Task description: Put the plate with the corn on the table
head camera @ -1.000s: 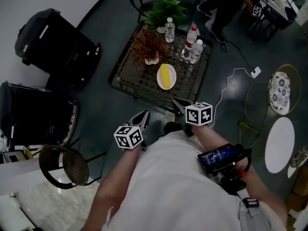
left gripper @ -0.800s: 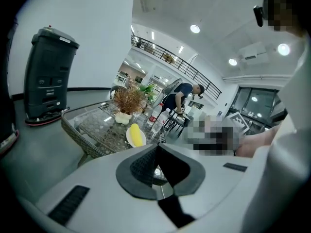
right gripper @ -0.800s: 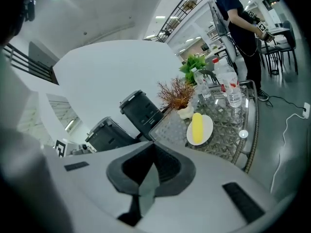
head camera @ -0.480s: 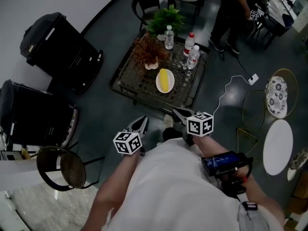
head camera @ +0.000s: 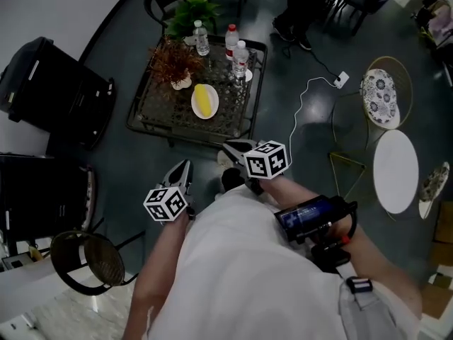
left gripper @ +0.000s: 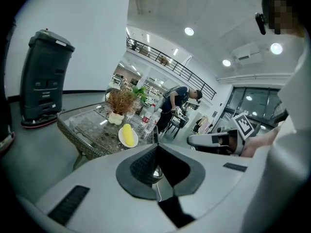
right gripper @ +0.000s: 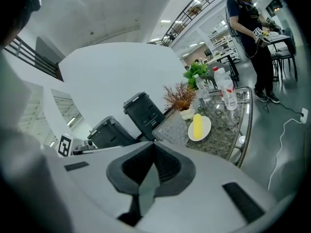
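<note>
Near the body, the left gripper (head camera: pixel 182 170) and the right gripper (head camera: pixel 230 148) both have their jaws pressed together with nothing between. Farther away, the plate (head camera: pixel 193 105) with the corn (head camera: pixel 204 100) already lies on the table (head camera: pixel 159 108), beside a plant (head camera: pixel 173 59) and bottles (head camera: pixel 239 57). The plate seems stiff, smooth and breakable — better to pinch the rim and keep it level, as the corn may roll.

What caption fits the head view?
Left gripper and right gripper, shut, hover short of the plate with corn on the table.
</note>
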Action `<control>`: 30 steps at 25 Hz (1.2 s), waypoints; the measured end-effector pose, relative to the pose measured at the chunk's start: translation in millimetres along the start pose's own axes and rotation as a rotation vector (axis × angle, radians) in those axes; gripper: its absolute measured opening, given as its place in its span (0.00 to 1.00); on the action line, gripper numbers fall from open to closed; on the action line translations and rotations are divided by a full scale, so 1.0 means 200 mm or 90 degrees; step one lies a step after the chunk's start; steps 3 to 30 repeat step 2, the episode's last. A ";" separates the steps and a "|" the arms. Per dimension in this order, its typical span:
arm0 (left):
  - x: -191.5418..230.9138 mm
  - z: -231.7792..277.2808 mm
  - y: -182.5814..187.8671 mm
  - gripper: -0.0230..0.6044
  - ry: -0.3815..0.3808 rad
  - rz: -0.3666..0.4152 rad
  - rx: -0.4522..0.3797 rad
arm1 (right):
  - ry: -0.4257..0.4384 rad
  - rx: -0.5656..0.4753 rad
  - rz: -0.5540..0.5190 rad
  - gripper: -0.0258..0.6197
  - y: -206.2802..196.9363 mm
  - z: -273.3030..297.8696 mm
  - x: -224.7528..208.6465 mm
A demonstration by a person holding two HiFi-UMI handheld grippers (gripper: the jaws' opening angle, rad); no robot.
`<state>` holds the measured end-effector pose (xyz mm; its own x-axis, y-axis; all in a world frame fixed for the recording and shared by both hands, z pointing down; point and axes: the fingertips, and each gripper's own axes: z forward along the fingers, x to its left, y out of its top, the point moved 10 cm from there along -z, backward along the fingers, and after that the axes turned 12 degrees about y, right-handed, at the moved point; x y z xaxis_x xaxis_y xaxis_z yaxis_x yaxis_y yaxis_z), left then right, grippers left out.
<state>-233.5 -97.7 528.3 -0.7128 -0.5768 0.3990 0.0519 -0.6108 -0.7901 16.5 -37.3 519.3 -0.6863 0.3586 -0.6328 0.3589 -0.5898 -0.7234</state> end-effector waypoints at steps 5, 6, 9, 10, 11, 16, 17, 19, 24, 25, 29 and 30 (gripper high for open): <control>-0.03 0.00 0.03 0.05 -0.002 0.004 -0.006 | 0.003 -0.003 -0.004 0.05 0.02 -0.02 0.00; -0.03 0.00 0.03 0.05 -0.002 0.004 -0.006 | 0.003 -0.003 -0.004 0.05 0.02 -0.02 0.00; -0.03 0.00 0.03 0.05 -0.002 0.004 -0.006 | 0.003 -0.003 -0.004 0.05 0.02 -0.02 0.00; -0.03 0.00 0.03 0.05 -0.002 0.004 -0.006 | 0.003 -0.003 -0.004 0.05 0.02 -0.02 0.00; -0.03 0.00 0.03 0.05 -0.002 0.004 -0.006 | 0.003 -0.003 -0.004 0.05 0.02 -0.02 0.00; -0.03 0.00 0.03 0.05 -0.002 0.004 -0.006 | 0.003 -0.003 -0.004 0.05 0.02 -0.02 0.00; -0.03 0.00 0.03 0.05 -0.002 0.004 -0.006 | 0.003 -0.003 -0.004 0.05 0.02 -0.02 0.00; -0.03 0.00 0.03 0.05 -0.002 0.004 -0.006 | 0.003 -0.003 -0.004 0.05 0.02 -0.02 0.00; -0.03 0.00 0.03 0.05 -0.002 0.004 -0.006 | 0.003 -0.003 -0.004 0.05 0.02 -0.02 0.00; -0.03 0.00 0.03 0.05 -0.002 0.004 -0.006 | 0.003 -0.003 -0.004 0.05 0.02 -0.02 0.00; -0.03 0.00 0.03 0.05 -0.002 0.004 -0.006 | 0.003 -0.003 -0.004 0.05 0.02 -0.02 0.00; -0.03 0.00 0.03 0.05 -0.002 0.004 -0.006 | 0.003 -0.003 -0.004 0.05 0.02 -0.02 0.00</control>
